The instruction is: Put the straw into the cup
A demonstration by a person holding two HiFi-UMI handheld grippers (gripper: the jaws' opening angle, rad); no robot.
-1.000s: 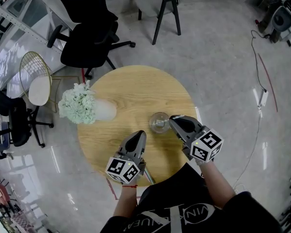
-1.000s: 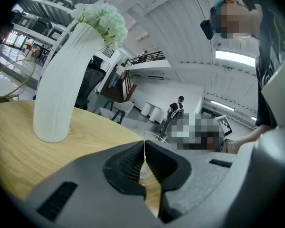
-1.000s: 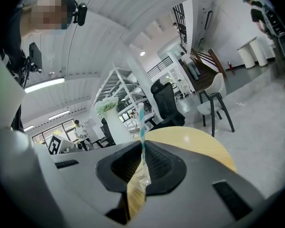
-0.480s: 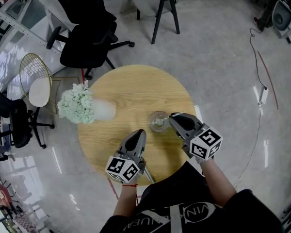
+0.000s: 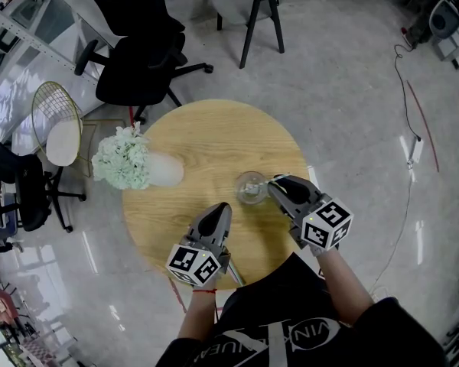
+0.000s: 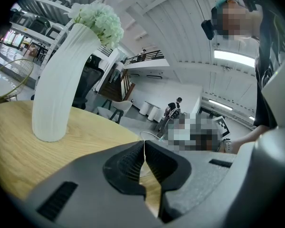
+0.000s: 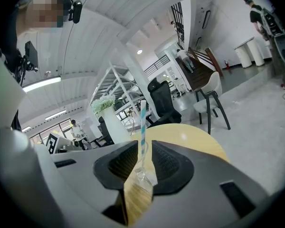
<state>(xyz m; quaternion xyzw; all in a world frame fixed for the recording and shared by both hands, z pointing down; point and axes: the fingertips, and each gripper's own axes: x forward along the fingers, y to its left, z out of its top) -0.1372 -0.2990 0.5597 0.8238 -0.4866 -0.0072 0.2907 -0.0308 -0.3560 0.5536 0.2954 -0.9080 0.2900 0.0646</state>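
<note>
Right gripper (image 7: 143, 150) jaws pinch striped straw (image 7: 142, 120), plain only in right gripper view. Head view shows cup (image 5: 250, 189) just beside on desk (image 5: 206, 136). Left gripper (image 6: 145, 151) jaws together, empty.

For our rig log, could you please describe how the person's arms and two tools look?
The left tool and right tool are grey plastic bodies tapering to black ribbed pads. Each carries a white cube with black square markers. No cables show. The person wears a black top with white print, forearms uncovered, and a thin red band at the left wrist.
</note>
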